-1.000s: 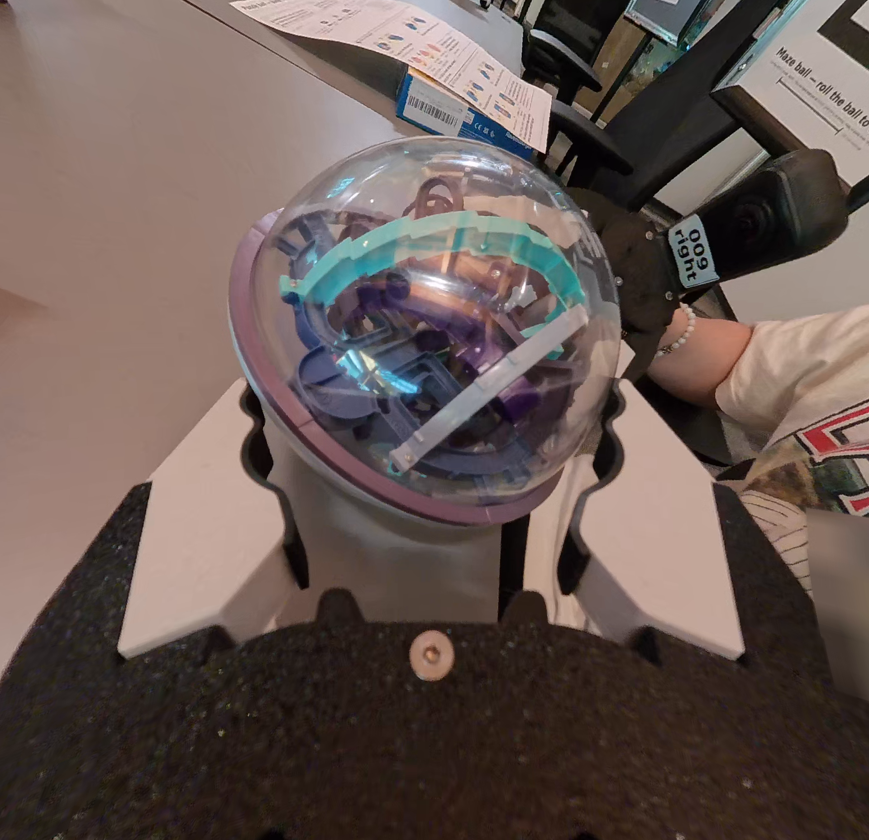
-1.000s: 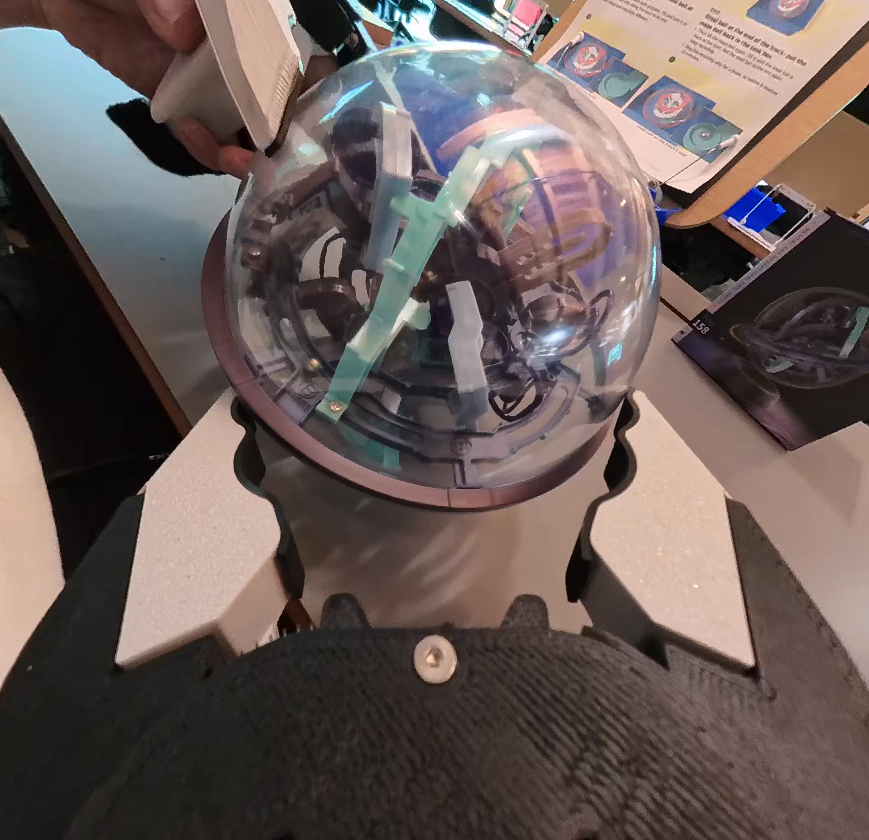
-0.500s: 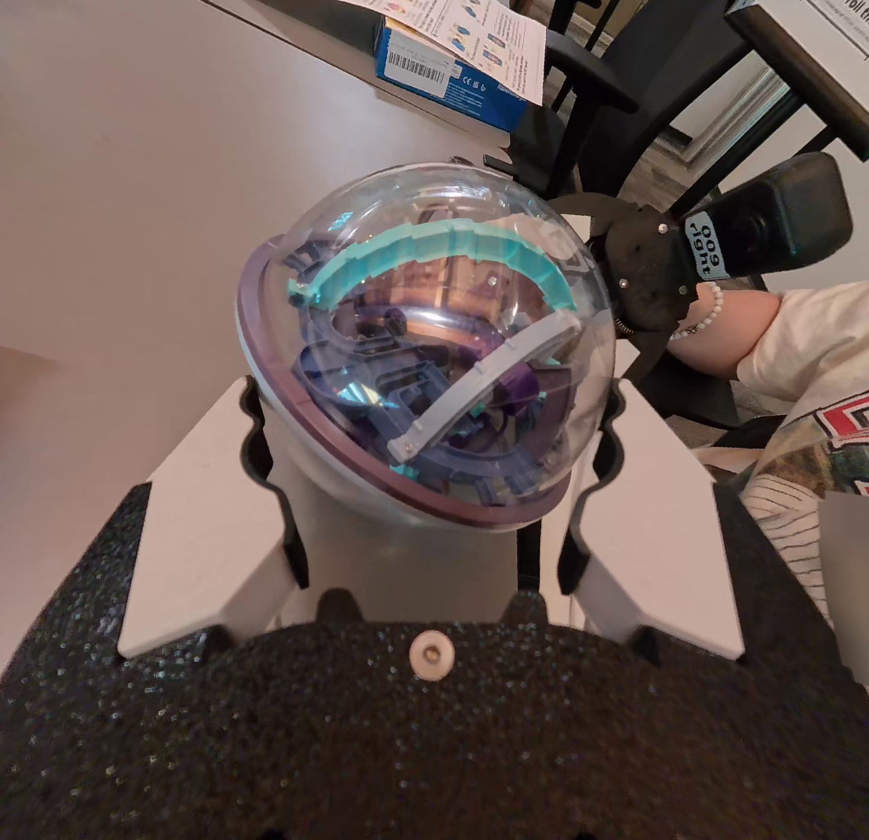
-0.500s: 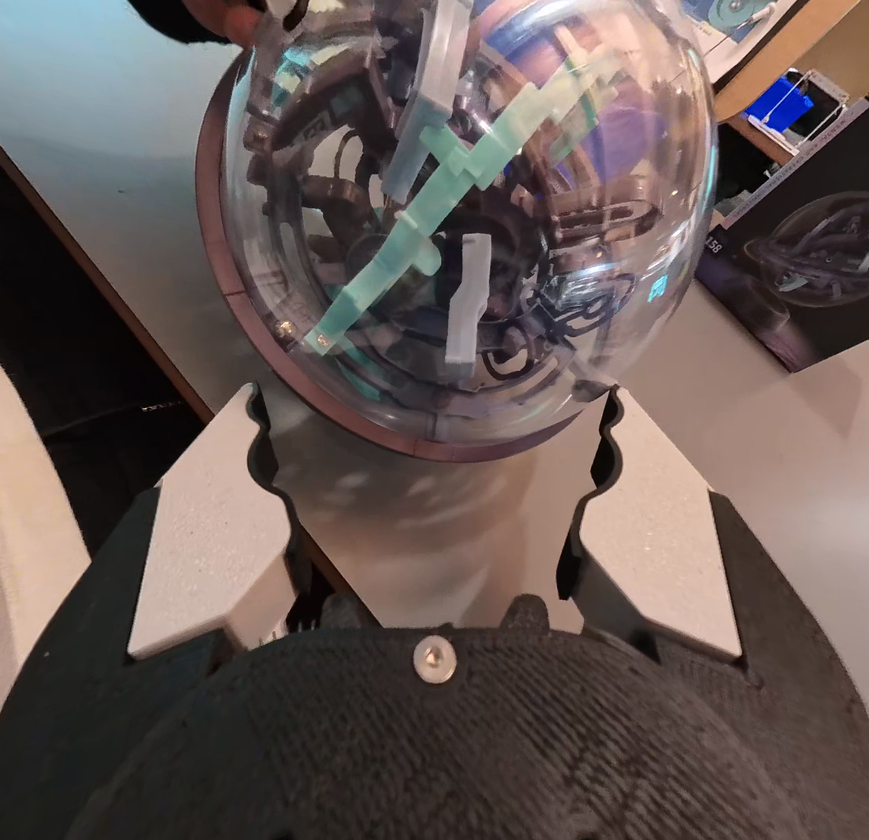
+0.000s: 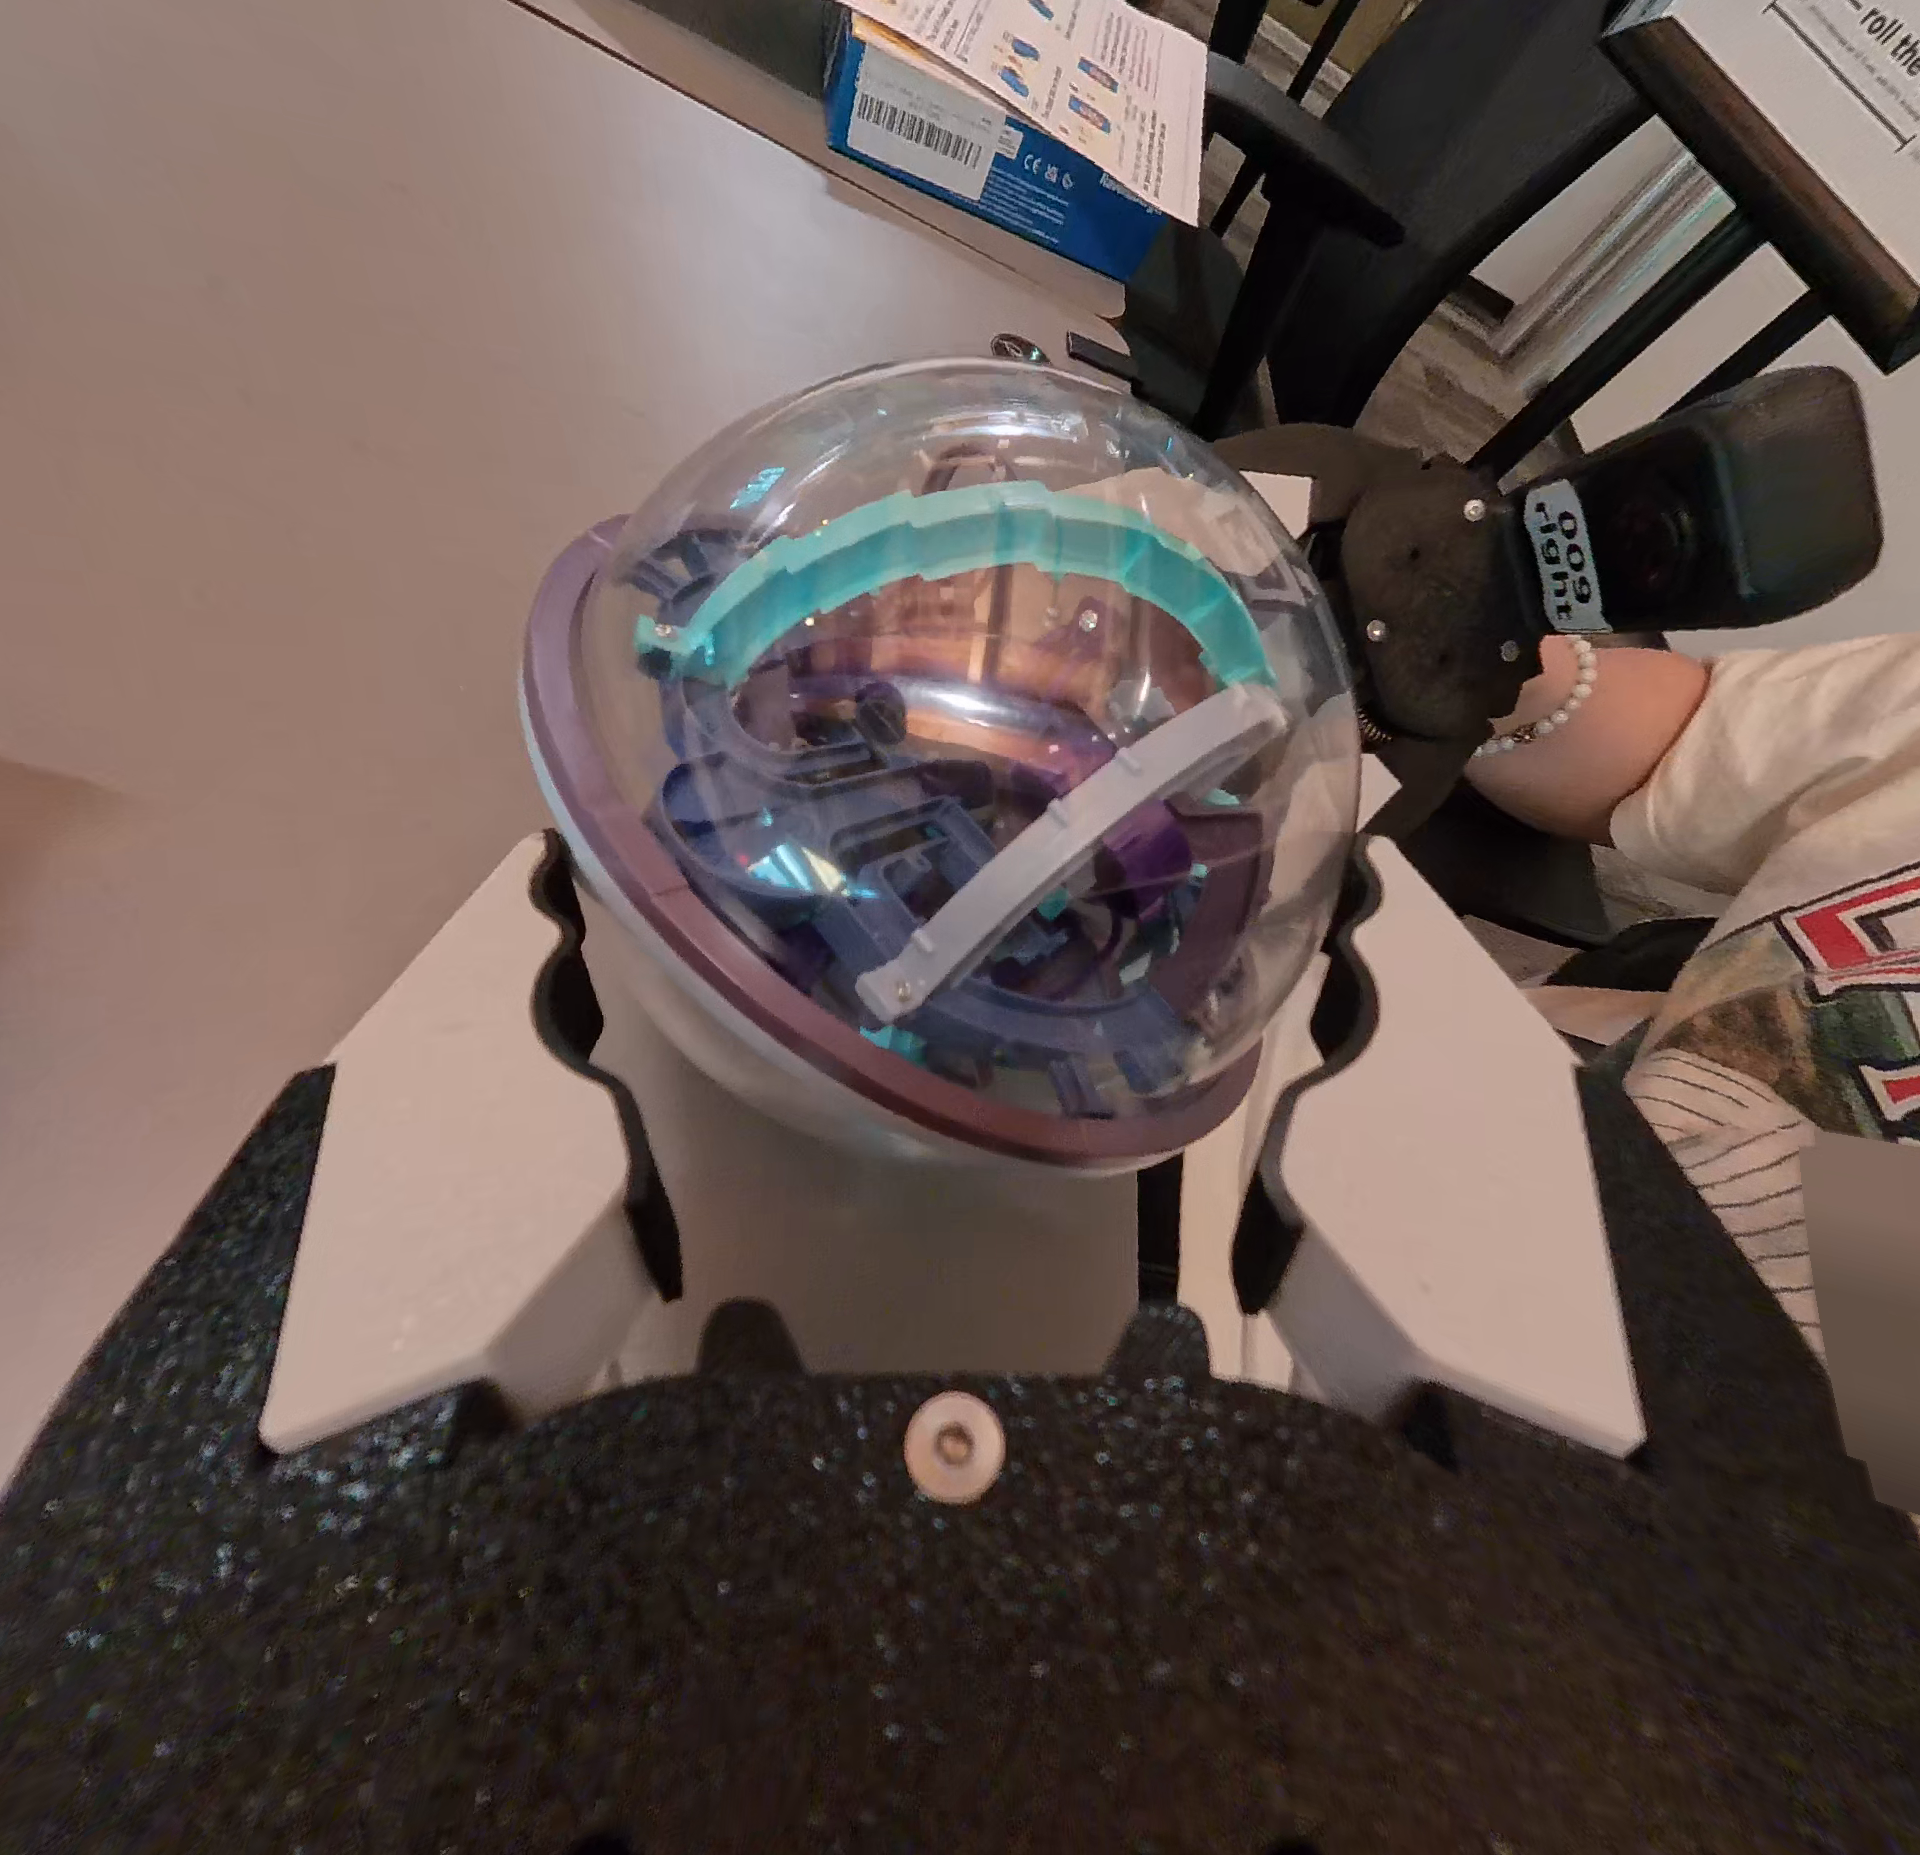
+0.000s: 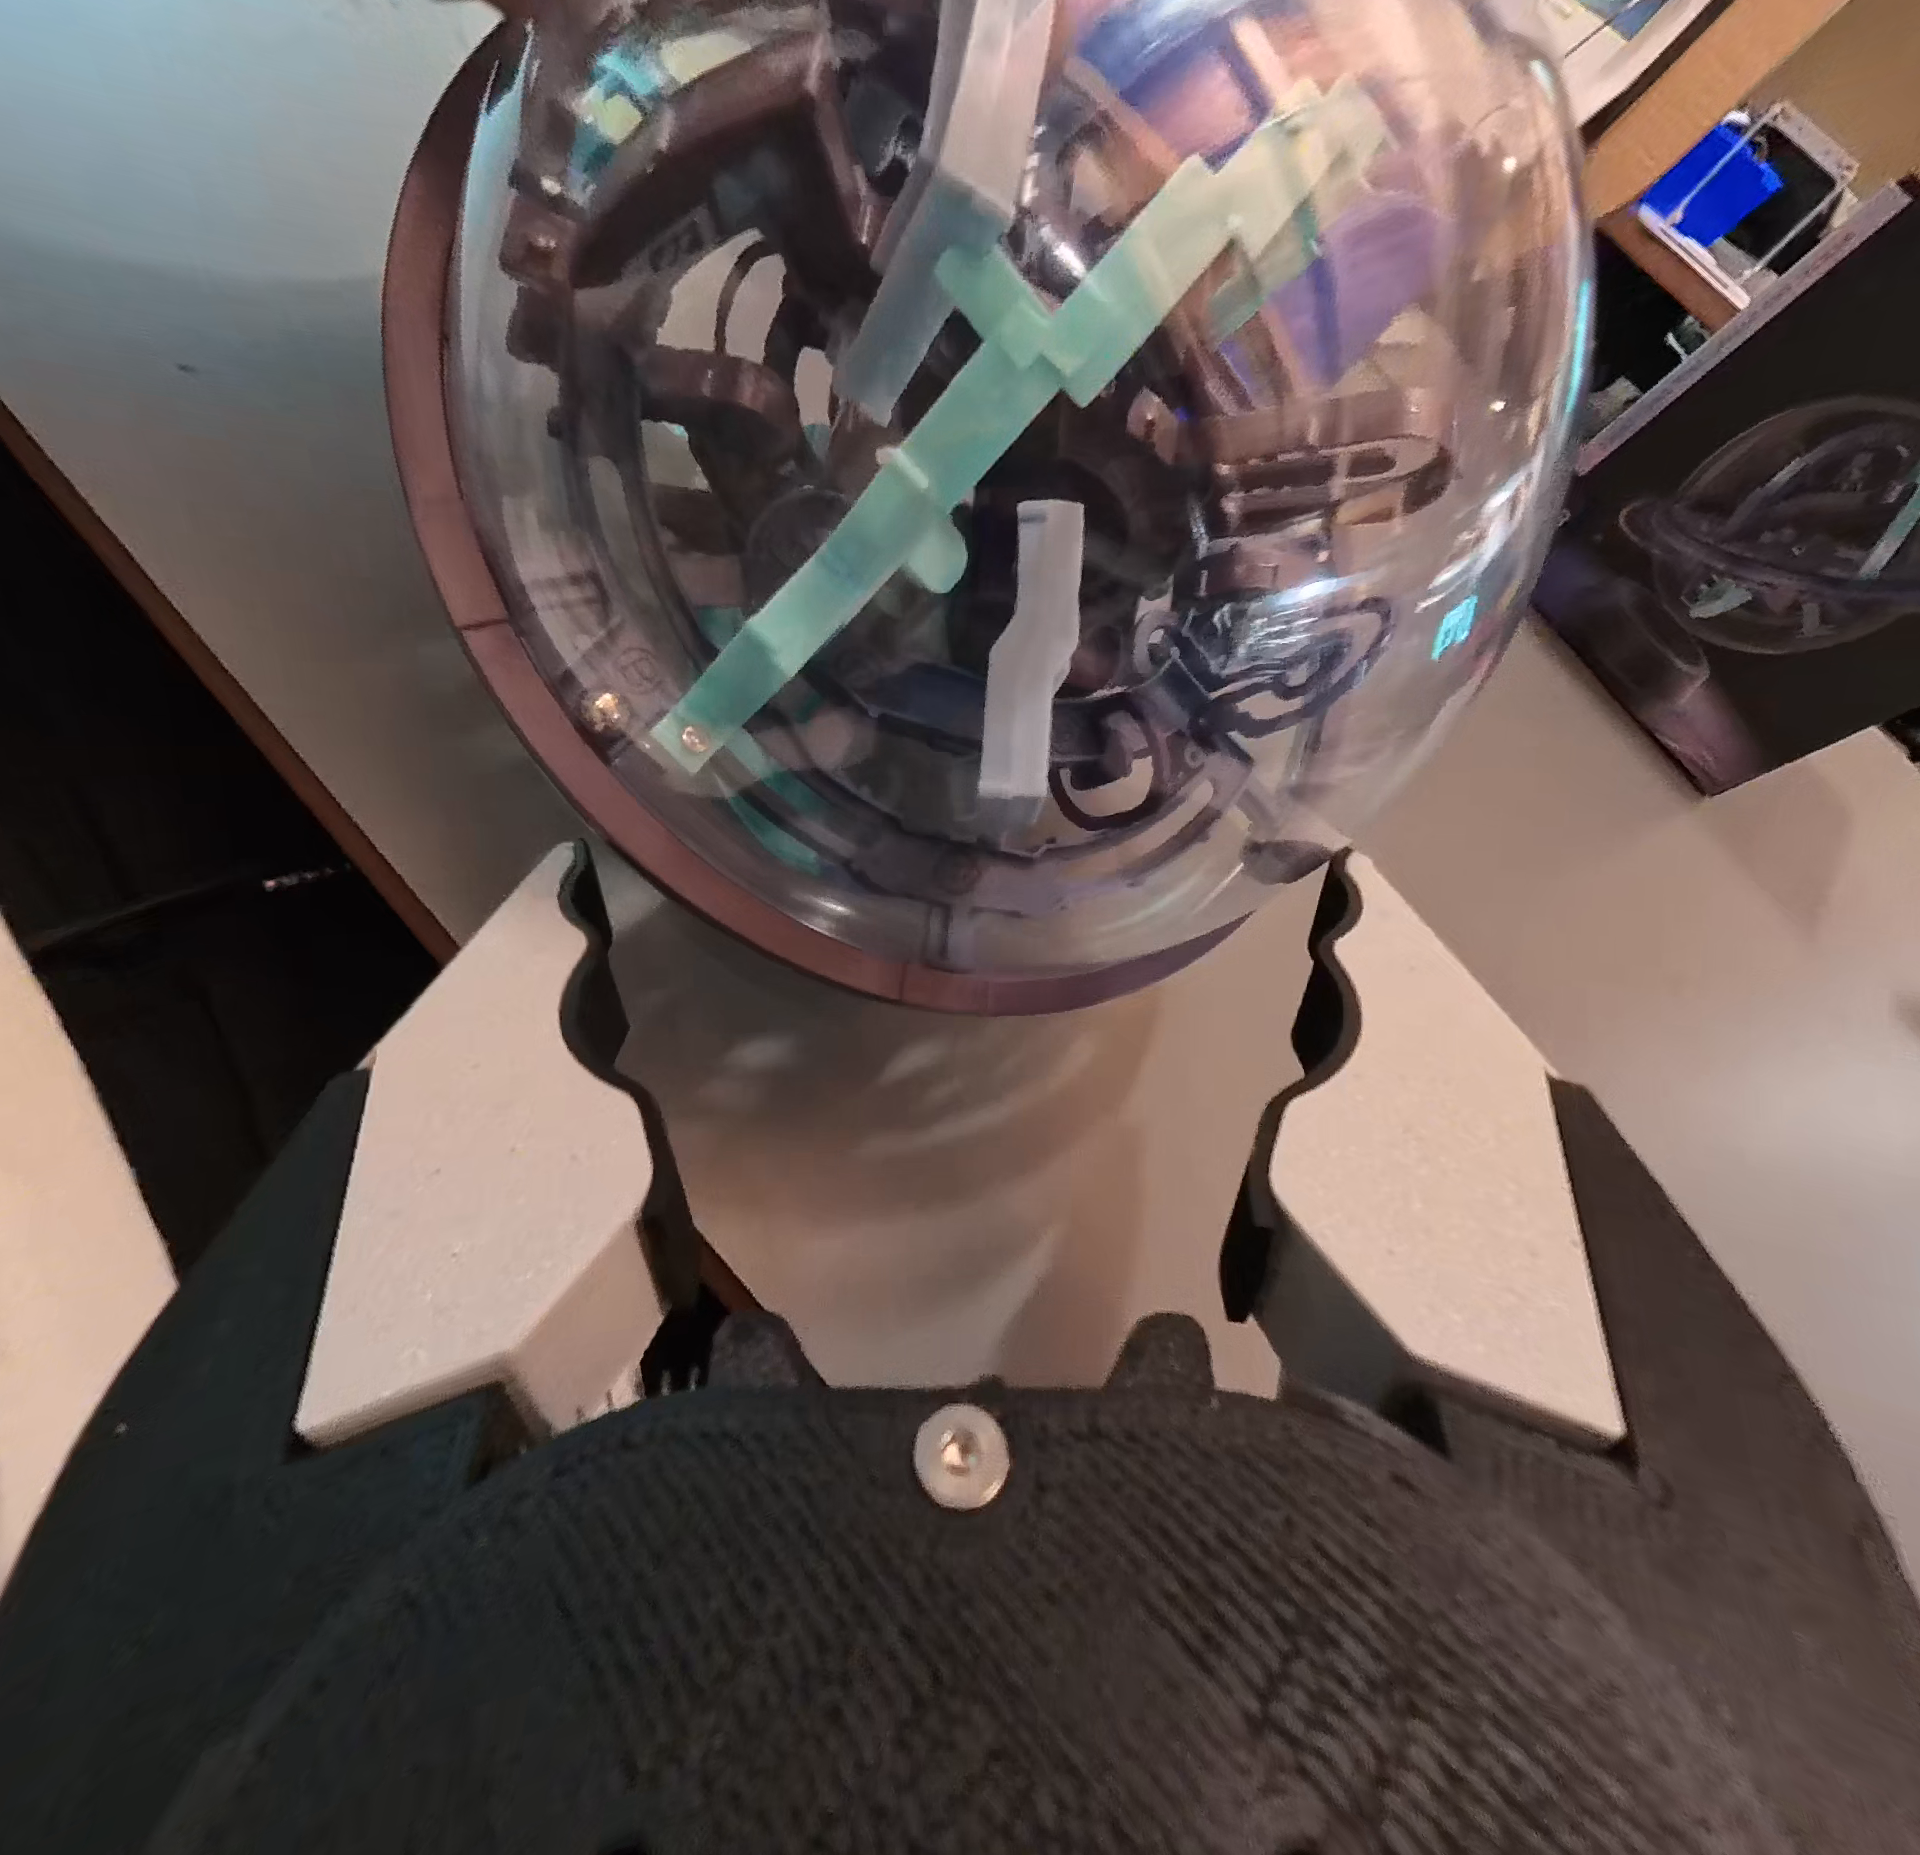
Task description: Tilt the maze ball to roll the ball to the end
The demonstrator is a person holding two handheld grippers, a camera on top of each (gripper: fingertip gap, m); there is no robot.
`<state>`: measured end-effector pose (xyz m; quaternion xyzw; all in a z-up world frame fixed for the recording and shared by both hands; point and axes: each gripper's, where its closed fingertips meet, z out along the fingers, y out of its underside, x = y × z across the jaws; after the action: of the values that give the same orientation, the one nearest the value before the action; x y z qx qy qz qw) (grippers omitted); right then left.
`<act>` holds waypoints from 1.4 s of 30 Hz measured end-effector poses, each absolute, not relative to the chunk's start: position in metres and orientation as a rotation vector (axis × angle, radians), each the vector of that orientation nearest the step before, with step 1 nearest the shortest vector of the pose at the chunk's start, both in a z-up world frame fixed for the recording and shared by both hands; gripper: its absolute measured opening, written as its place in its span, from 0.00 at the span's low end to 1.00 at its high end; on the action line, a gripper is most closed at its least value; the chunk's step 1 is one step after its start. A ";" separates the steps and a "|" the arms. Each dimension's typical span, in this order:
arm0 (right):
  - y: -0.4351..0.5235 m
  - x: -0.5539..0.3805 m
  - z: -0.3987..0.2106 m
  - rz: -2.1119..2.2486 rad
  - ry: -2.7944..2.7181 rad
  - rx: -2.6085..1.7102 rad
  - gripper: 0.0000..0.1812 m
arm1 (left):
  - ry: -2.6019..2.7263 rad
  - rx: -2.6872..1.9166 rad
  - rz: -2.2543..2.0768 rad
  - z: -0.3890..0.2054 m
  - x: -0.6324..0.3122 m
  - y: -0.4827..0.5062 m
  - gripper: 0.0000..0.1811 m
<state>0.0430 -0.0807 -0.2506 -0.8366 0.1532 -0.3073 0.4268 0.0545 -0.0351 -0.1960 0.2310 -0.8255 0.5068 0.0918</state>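
Note:
The maze ball [image 5: 935, 756] is a clear sphere with a purple ring around its middle and teal, grey and dark blue tracks inside. It is held tilted above the table. My left gripper [image 5: 945, 870] is shut on it, with a white finger on each side of the sphere. My right gripper [image 6: 961, 870] touches the sphere's lower edge [image 6: 987, 434] with both fingertips and also shows from outside in the left wrist view [image 5: 1455, 600], on the ball's far right side. I cannot pick out the small ball inside.
A blue box [image 5: 997, 174] under a printed sheet lies at the table's far edge, with black chairs [image 5: 1351, 195] behind it. A person's arm [image 5: 1662, 745] is at the right. A black box picturing the maze [image 6: 1766, 600] stands on the table [image 6: 208, 247].
Both grippers have tipped the maze ball. In the right wrist view it has risen and turned, filling the top of the frame. In the left wrist view it has shifted lower right.

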 end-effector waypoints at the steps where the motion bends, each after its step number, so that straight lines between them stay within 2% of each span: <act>1: -0.080 0.044 -0.249 -0.759 0.400 -2.075 0.72 | -2.449 0.685 1.493 -0.196 0.055 -0.035 0.76; 27: -0.081 0.046 -0.259 -0.564 0.718 -2.006 0.67 | -2.278 0.763 1.525 -0.186 0.084 -0.053 0.76; 37: -0.085 0.042 -0.267 -0.567 0.655 -2.083 0.64 | -2.309 0.752 1.480 -0.184 0.086 -0.056 0.76; 40: -0.097 0.054 -0.259 -0.682 0.575 -2.137 0.65 | -2.324 0.738 1.472 -0.184 0.086 -0.059 0.76; 42: -0.101 0.059 -0.252 -0.721 0.498 -2.180 0.71 | -2.337 0.729 1.466 -0.184 0.085 -0.060 0.76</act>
<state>0.0594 -0.1008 -0.2518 -0.8560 0.1957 -0.2831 0.3858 0.0854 -0.0600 -0.1841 0.2529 -0.8106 0.5084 0.1433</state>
